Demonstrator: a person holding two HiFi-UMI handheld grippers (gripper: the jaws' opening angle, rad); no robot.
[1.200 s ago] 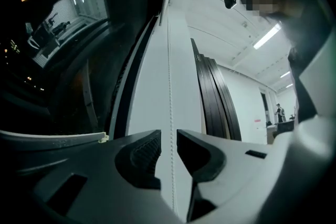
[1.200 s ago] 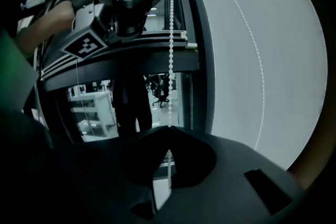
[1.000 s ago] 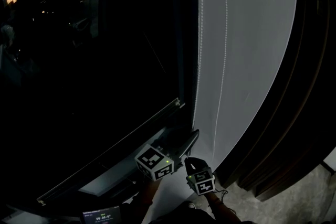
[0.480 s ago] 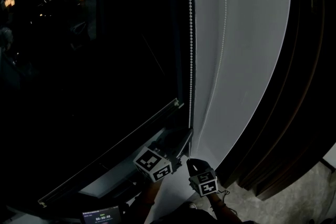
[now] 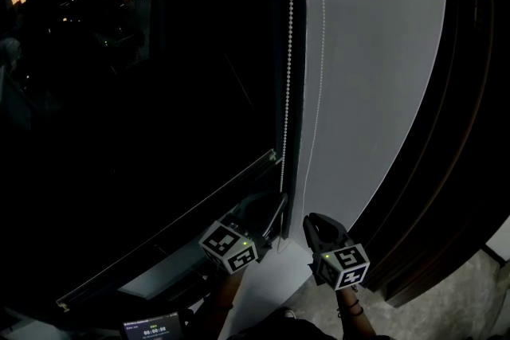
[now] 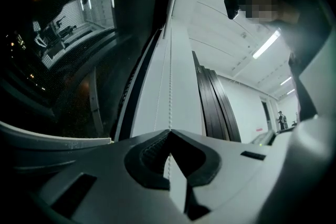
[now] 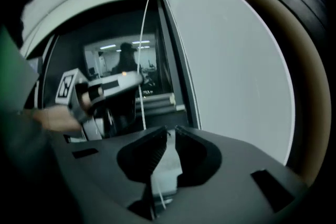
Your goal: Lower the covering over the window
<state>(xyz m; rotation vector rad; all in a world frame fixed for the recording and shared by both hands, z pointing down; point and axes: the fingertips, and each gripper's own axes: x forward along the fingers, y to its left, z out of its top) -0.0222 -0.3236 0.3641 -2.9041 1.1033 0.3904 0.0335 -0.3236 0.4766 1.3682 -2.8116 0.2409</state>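
We see the bead chain (image 5: 288, 52) hanging vertical, long axis straight up-down: two thin white beaded strands beside the dark window (image 5: 159, 91) frame. Left gripper (image 6: 169, 132) fingers are clamped on one strand, which rises above the tips. Right gripper (image 7: 171, 132) fingers have just been opening & stand slightly apart, w/ a strand loose btwn them, unpinched.

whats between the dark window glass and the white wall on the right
In the head view, a dark vertical window frame stands between them, with one strand of the bead chain hanging along its glass-side edge.
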